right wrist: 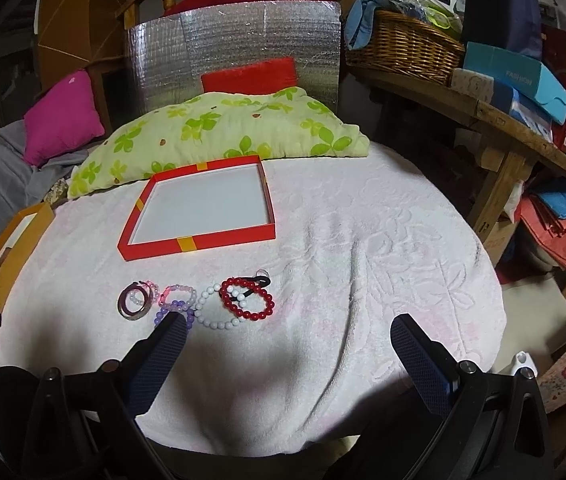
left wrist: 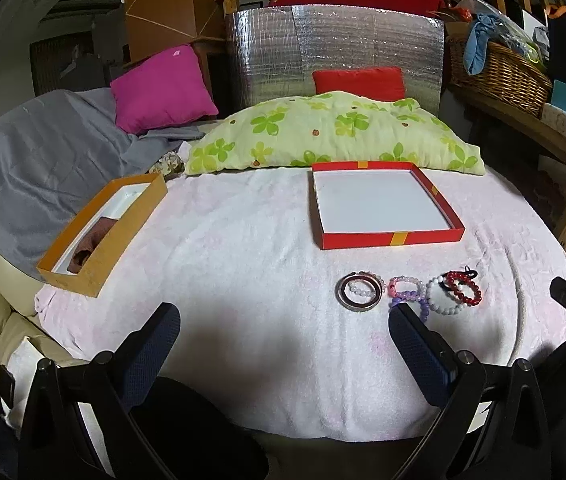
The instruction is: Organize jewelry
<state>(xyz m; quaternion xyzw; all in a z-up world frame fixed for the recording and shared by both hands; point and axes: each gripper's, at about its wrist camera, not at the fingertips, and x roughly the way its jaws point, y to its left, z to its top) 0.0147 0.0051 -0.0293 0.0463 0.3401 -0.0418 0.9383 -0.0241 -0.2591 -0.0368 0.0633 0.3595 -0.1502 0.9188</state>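
Left gripper (left wrist: pixel 283 324) fingers spread wide, empty, right gripper (right wrist: pixel 289 336) likewise, beaded bracelets (right wrist: pixel 203 304) clustered mid-frame, shallow red cardboard tray (right wrist: pixel 199 208) seen above them, upper centre

blanket (left wrist: pixel 263 264): pale pink-white, embossed flower pattern
shallow box (left wrist: pixel 387 239): red walls, yellow stripes, white inside
long box (left wrist: pixel 123 232): orange-tan outside, white inside
pillow (left wrist: pixel 323 132): light green, darker clover leaves
cushion (left wrist: pixel 163 88): magenta
bead bracelet (right wrist: pixel 247 298): deep red
round-bead bracelet (right wrist: pixel 215 312): white
bangle (left wrist: pixel 361 292): silver and dark
panel (left wrist: pixel 335 48): silver quilted foil
finger pads (left wrist: pixel 419 350): dark blue, dotted
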